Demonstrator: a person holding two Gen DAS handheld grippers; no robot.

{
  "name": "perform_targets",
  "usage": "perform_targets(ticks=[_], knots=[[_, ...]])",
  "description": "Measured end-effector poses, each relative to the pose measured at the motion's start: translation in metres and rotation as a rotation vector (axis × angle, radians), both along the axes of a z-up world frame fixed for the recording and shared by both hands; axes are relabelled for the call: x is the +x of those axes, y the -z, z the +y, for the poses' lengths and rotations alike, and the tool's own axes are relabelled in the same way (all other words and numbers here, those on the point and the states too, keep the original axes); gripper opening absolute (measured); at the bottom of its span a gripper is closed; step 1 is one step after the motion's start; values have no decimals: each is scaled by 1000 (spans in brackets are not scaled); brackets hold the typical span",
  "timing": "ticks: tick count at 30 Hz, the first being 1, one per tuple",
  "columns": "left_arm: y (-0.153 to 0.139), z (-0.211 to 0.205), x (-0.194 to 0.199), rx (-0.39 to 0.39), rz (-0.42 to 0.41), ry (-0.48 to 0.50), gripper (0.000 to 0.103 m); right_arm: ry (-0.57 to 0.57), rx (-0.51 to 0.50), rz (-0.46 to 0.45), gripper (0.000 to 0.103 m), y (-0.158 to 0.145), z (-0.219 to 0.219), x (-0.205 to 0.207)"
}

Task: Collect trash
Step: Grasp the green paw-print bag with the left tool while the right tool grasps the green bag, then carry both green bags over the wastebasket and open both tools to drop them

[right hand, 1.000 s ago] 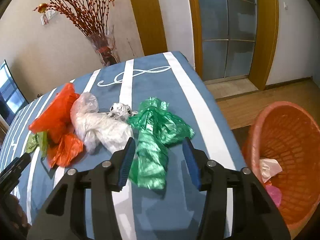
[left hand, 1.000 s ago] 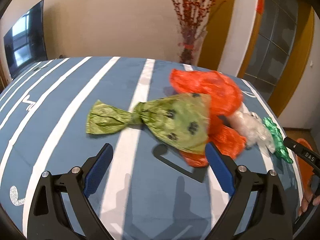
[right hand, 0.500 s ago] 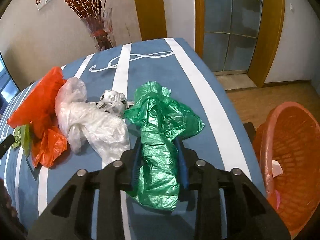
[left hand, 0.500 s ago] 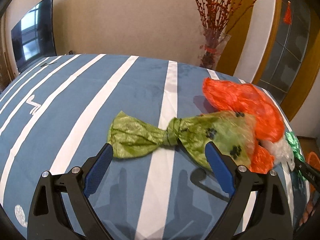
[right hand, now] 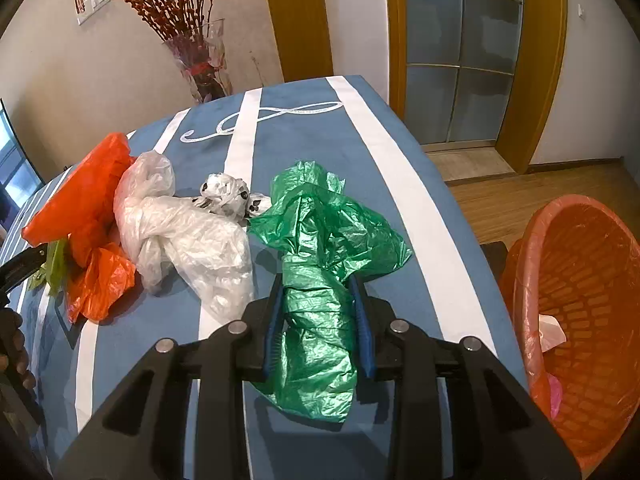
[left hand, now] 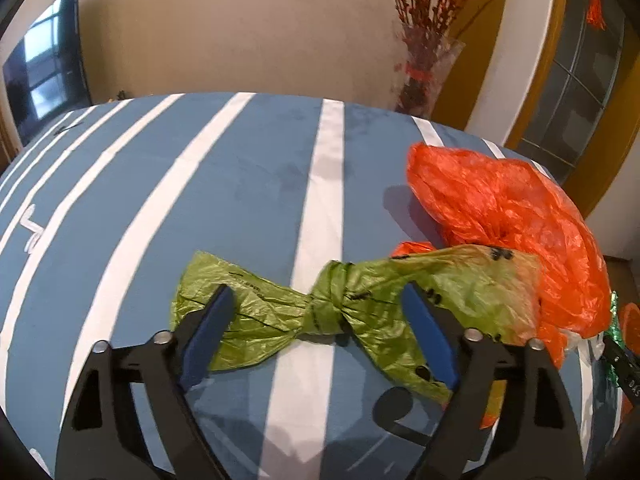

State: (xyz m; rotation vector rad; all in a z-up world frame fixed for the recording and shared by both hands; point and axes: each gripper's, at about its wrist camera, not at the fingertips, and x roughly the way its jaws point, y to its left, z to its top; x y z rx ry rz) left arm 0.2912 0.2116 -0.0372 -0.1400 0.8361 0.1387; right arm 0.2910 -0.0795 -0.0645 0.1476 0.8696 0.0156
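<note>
A knotted olive-green bag (left hand: 332, 308) lies on the blue striped tablecloth (left hand: 224, 208). My left gripper (left hand: 318, 312) is open, its fingers on either side of the bag's knot. An orange bag (left hand: 512, 216) lies behind it to the right. In the right wrist view my right gripper (right hand: 318, 296) is shut on a dark green bag (right hand: 320, 264) that rests on the cloth. A clear white bag (right hand: 188, 236) and a small patterned white bag (right hand: 226, 196) lie to its left, then the orange bag (right hand: 80, 208).
An orange plastic basket (right hand: 580, 304) with some trash inside stands on the floor off the table's right edge. A glass vase of red branches (right hand: 200, 68) stands behind the table's far edge. A door and wooden floor lie beyond.
My left gripper moved forward until its open fingers straddle the olive bag's knot. My right gripper closed on the dark green bag.
</note>
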Motion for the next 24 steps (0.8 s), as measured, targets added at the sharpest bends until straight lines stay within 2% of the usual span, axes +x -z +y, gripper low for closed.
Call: perform_targets(ticks=[2, 4, 5, 7, 10, 13, 18, 24], knots=[[2, -3, 2, -1, 15, 19, 69, 0, 0, 0, 32, 0, 0, -1], [4, -5, 3, 0, 21, 29, 54, 1, 0, 0, 32, 0, 0, -1], [4, -6, 3, 3, 21, 33, 50, 1, 0, 0, 32, 0, 0, -1], [4, -7, 2, 1, 17, 36, 33, 1, 0, 0, 32, 0, -1, -1], [3, -7, -1, -8, 4, 45, 22, 2, 1, -6, 31, -1, -2, -4], [3, -10, -6, -4, -3, 47, 17, 3, 1, -18, 30, -3, -4, -10], [-4, -6, -15, -26, -23, 30, 16, 7, 0, -39, 30, -11, -8, -23], [-25, -12, -36, -30, -74, 30, 16, 13, 1, -76, 30, -25, -16, -45]])
